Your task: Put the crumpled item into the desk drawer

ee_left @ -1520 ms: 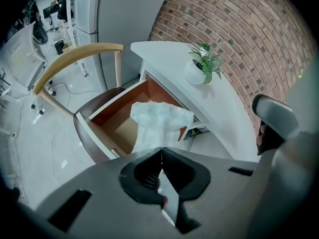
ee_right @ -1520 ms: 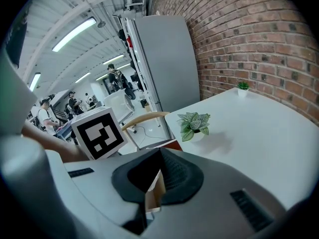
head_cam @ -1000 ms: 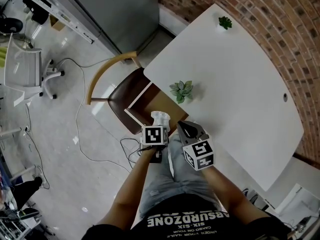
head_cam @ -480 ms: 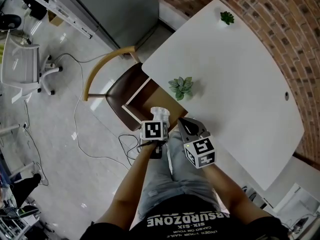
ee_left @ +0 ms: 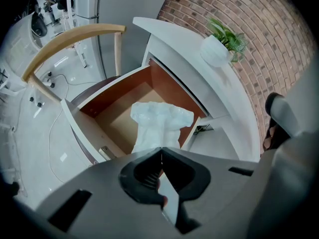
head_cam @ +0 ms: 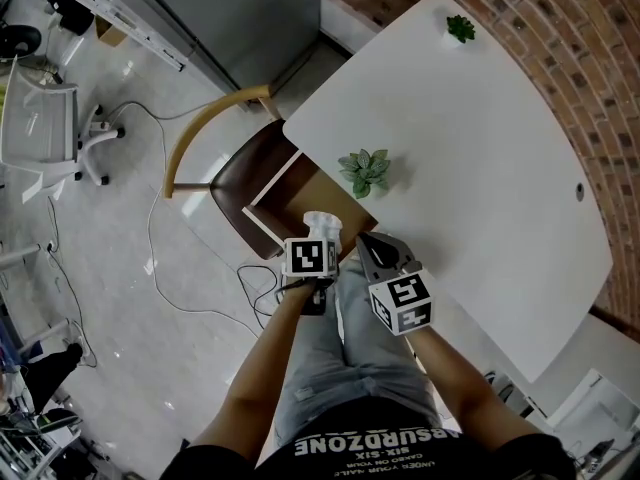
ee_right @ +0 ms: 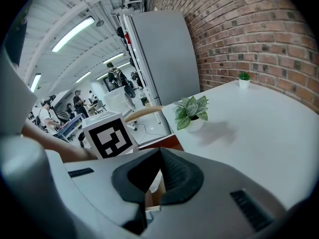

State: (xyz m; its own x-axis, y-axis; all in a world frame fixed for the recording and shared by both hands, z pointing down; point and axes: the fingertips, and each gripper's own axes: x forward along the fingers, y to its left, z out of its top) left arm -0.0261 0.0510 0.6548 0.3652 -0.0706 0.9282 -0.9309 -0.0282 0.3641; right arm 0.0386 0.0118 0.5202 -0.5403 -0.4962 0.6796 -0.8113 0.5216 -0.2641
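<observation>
Counter (head_cam: 470,168) is set against a brick wall (head_cam: 580,48). A potted plant (head_cam: 366,171) is seen near the counter's front edge, and a smaller plant (head_cam: 461,28) at the far corner. The drawer (ee_left: 114,118) is pulled out from under the front edge, just beside the potted plant, and its brown inside is exposed. A chair (head_cam: 215,133) with a curved wooden back is parked right at the drawer, its dark seat partly under it. A cable (head_cam: 160,258) is trailed across the floor to the left.

Left gripper (ee_left: 160,149) is pointed steeply down over the open drawer, forearm stretched out from the body. Its fingers are clamped on one end of the crumpled white item (ee_left: 159,123), which is held over the drawer's inside. Contact with the drawer bottom can't be made out.

Right gripper (ee_right: 159,150) is held just beside the left one, by the counter's edge and tilted down less steeply. Its fingers are closed together and nothing is gripped.
</observation>
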